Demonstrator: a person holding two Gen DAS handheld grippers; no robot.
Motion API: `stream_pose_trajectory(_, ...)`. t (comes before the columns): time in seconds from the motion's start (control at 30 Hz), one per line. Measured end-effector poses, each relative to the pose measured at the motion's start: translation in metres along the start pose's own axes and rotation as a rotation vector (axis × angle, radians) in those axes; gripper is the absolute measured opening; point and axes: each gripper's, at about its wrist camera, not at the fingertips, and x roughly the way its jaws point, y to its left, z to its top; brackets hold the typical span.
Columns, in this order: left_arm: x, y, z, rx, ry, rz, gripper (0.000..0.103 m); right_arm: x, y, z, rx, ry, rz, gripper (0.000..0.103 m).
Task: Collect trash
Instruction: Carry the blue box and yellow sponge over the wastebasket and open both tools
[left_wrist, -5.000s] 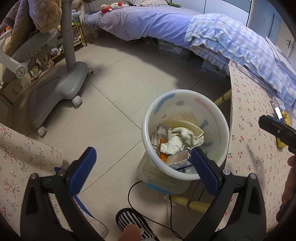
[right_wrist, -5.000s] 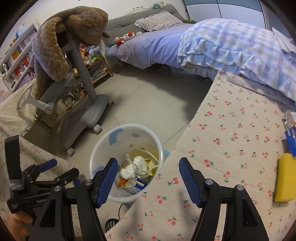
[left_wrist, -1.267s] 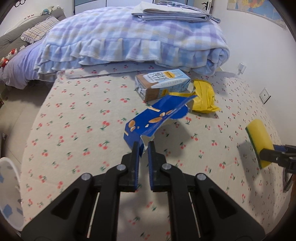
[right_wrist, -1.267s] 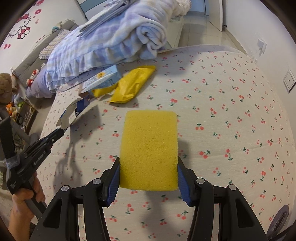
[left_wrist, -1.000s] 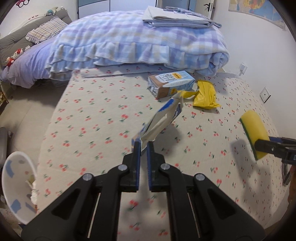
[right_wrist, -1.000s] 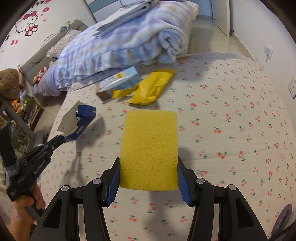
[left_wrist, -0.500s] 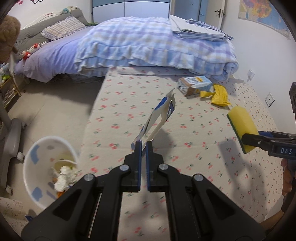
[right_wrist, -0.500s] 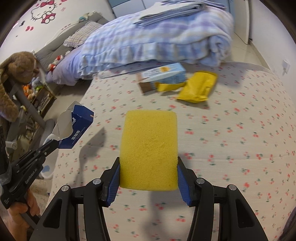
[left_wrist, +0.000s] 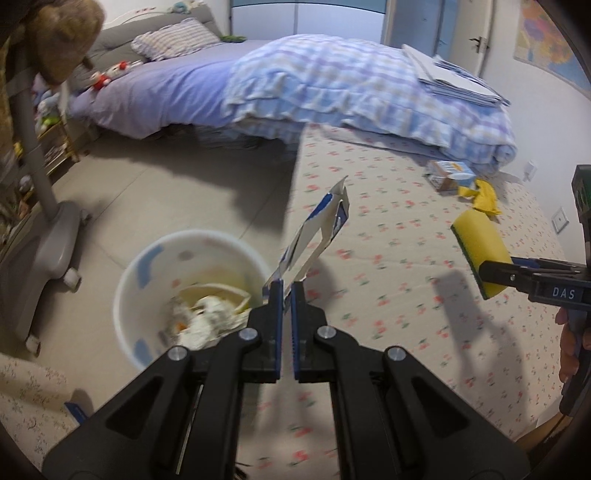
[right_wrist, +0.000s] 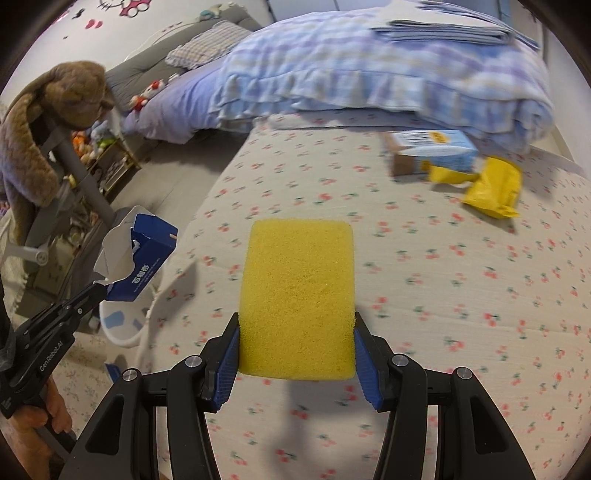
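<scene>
**Carton carried to the bin, sponge held in reserve**

The carry-to-bin step is judged to be in hand. A flattened blue carton (left_wrist: 325, 225) is pinched at its lower edge by the left gripper (left_wrist: 287, 291), whose jaws are pressed almost together on it. In the left wrist view the carton stands up toward 12 o'clock from the jaws, at the counter's (left_wrist: 406, 280) edge, with the white bin (left_wrist: 129, 280) on the floor at about 9 o'clock of the jaw tips. The bin already holds crumpled paper and other scraps. A yellow sponge (right_wrist: 297, 295) is clamped across its width by the right gripper (right_wrist: 297, 354), its jaws spread about halfway, above the cherry-print counter.

For the next move, the left gripper is to be brought further toward 9 o'clock until the carton hangs over the bin's mouth, and only then should the jaws be opened. Released now, the carton might land on the counter's edge or the floor.

A light blue box (right_wrist: 432, 151) and a yellow wrapper (right_wrist: 495, 188) lie at 1 o'clock on the counter, uncollected.

Compared with half a second earlier, the bin appears larger and nearer the left jaws, and the box and wrapper lie farther off. Both grips are unchanged.
</scene>
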Motion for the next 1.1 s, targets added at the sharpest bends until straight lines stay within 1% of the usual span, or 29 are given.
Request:
stream_pose_trajectory(0.17,-0.003,0.040,-0.011,-0.059,0.013,0.044,0.005,0.016,0.038,0.003,-0.059,0.014,0.021,0.056)
stream_pose_trajectory(0.3,-0.003,0.062,-0.017,-0.095,0.021,0.066,0.005,0.025,0.064,0.004,-0.098,0.017,0.041,0.056)
stream_pose_trajectory(0.37,-0.002,0.072,-0.021,-0.120,0.022,0.078,0.008,0.031,0.076,0.005,-0.112,0.018,0.053,0.056)
stream_pose_trajectory(0.4,-0.002,0.076,-0.022,-0.130,0.017,0.093,0.011,0.033,0.081,0.005,-0.117,0.020,0.058,0.056)
stream_pose_trajectory(0.43,-0.002,0.080,-0.023,-0.135,0.020,0.097,0.028,0.036,0.086,0.005,-0.122,0.022,0.063,0.056)
stream_pose_trajectory(0.47,0.000,0.083,-0.023,-0.138,0.036,0.095,0.043,0.040,0.091,0.005,-0.126,0.025,0.068,0.056)
stream_pose_trajectory(0.5,0.000,0.085,-0.024,-0.144,0.038,0.106,0.073,0.044,0.096,0.005,-0.131,0.028,0.073,0.056)
stream_pose_trajectory(0.53,-0.001,0.088,-0.025,-0.147,0.033,0.117,0.088,0.047,0.101,0.006,-0.134,0.029,0.077,0.056)
stream_pose_trajectory(0.6,-0.004,0.090,-0.027,-0.144,0.030,0.141,0.088,0.053,0.109,0.006,-0.143,0.035,0.082,0.056)
stream_pose_trajectory(0.7,-0.002,0.093,-0.031,-0.129,0.067,0.198,0.088,0.061,0.121,0.006,-0.153,0.043,0.090,0.056)
stream_pose_trajectory(0.73,-0.001,0.095,-0.032,-0.131,0.085,0.226,0.089,0.063,0.125,0.007,-0.157,0.045,0.093,0.056)
stream_pose_trajectory(0.8,0.003,0.102,-0.035,-0.149,0.120,0.255,0.092,0.069,0.136,0.008,-0.172,0.048,0.102,0.056)
stream_pose_trajectory(0.93,0.003,0.116,-0.039,-0.195,0.158,0.289,0.095,0.079,0.155,0.007,-0.197,0.048,0.119,0.056)
stream_pose_trajectory(1.07,-0.001,0.126,-0.041,-0.220,0.163,0.296,0.097,0.089,0.169,0.008,-0.209,0.046,0.140,0.056)
stream_pose_trajectory(1.1,-0.002,0.127,-0.041,-0.222,0.162,0.299,0.097,0.091,0.171,0.008,-0.213,0.046,0.145,0.058)
